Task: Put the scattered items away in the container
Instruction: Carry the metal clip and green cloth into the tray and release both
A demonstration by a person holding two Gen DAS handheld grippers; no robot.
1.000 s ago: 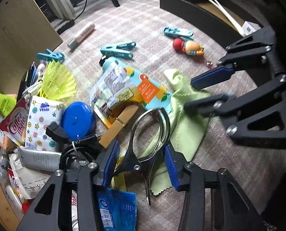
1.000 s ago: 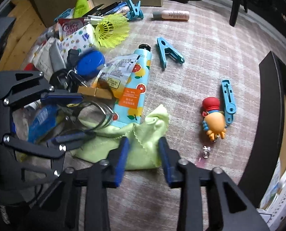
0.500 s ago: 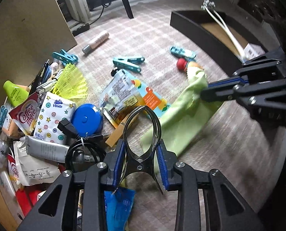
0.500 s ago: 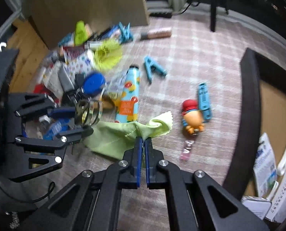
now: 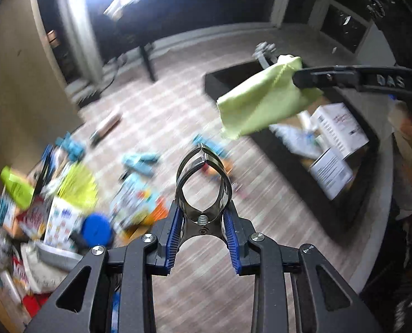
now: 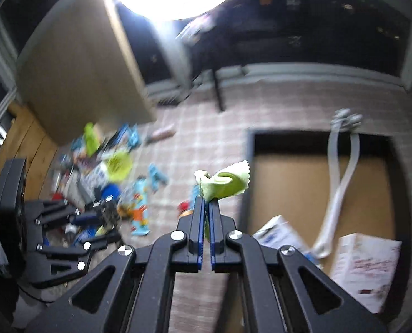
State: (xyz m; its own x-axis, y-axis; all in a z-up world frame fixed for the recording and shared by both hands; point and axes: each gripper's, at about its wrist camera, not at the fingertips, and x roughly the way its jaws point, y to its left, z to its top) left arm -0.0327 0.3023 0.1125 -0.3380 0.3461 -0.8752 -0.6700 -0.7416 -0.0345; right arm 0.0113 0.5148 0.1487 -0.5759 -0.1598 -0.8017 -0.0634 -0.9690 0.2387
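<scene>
Now metal clip [image 5: 203, 191] gripped, green cloth [image 5: 261, 102] above tray rim [image 5: 228, 77]

"DAS" on right gripper [image 5: 303, 79]

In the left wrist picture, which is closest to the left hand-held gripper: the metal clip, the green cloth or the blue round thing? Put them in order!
1. Metal clip: between its fingers.
2. Blue round thing: lower left, on the floor.
3. Green cloth: upper right, over the black tray.
</scene>
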